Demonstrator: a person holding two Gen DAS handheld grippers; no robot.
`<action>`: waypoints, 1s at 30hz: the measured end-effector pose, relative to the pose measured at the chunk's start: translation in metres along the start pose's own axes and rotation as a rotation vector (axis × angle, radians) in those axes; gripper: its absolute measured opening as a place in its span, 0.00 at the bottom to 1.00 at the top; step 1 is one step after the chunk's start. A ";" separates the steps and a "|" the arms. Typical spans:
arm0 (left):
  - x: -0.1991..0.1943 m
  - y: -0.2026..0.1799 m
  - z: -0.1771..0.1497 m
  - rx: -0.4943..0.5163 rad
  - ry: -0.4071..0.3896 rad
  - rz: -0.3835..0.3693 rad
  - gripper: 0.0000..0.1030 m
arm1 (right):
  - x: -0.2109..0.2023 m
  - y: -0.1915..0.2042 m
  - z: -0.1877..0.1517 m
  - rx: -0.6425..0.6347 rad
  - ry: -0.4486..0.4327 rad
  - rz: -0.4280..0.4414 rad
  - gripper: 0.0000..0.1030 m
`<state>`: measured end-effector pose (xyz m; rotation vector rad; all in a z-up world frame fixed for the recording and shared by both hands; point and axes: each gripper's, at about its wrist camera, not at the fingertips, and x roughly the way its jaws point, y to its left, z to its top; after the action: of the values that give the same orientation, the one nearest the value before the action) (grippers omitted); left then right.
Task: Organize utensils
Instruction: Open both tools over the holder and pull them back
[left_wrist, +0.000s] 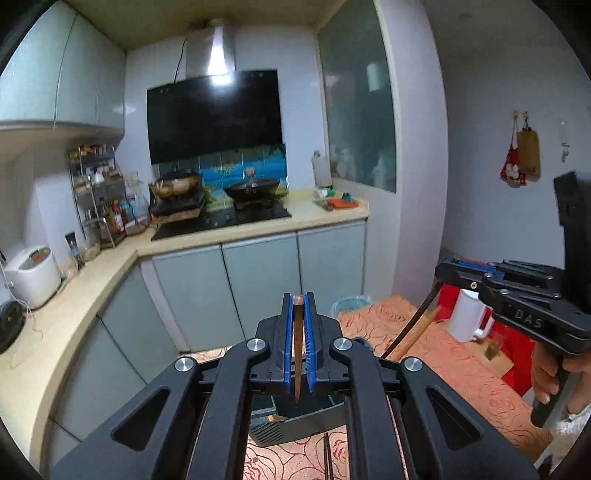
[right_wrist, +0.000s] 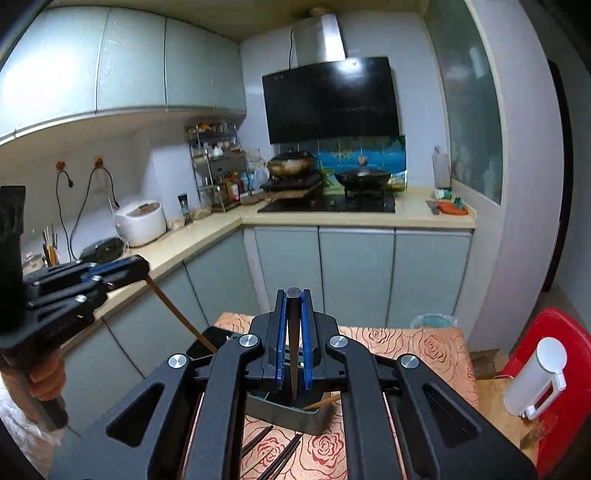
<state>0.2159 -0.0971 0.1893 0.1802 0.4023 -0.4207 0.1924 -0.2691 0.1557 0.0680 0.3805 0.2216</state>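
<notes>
My left gripper (left_wrist: 298, 301) is shut on a brown wooden chopstick (left_wrist: 297, 343) that stands upright between its blue pads; it shows from the side in the right wrist view (right_wrist: 138, 267), with the chopstick (right_wrist: 181, 315) slanting down toward the table. My right gripper (right_wrist: 293, 295) is shut on a dark chopstick (right_wrist: 293, 343), held upright; it also shows in the left wrist view (left_wrist: 448, 267), the dark chopstick (left_wrist: 410, 328) hanging below. A dark grey holder box (right_wrist: 295, 415) sits on the table under both grippers, with a wooden chopstick (right_wrist: 321, 404) lying in it. Several dark chopsticks (right_wrist: 273, 454) lie loose on the rose-patterned tablecloth (right_wrist: 424, 343).
A white jug (left_wrist: 467, 314) stands on the table at the right, beside a red chair (right_wrist: 569, 343). A kitchen counter (right_wrist: 362, 218) with a stove, two woks, a rice cooker (right_wrist: 140, 221) and a spice rack runs behind. A bin (right_wrist: 436, 321) stands by the cabinets.
</notes>
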 end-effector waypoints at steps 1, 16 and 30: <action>0.007 0.002 -0.004 -0.002 0.013 0.003 0.05 | 0.006 0.000 -0.001 -0.002 0.015 -0.002 0.08; 0.048 0.032 -0.043 -0.078 0.107 0.029 0.43 | 0.061 -0.002 -0.039 0.033 0.122 0.015 0.39; -0.013 0.029 -0.054 -0.102 0.011 0.026 0.74 | -0.009 -0.001 -0.031 0.006 -0.027 -0.046 0.52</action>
<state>0.1994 -0.0532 0.1485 0.0883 0.4307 -0.3730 0.1730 -0.2714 0.1297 0.0682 0.3554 0.1736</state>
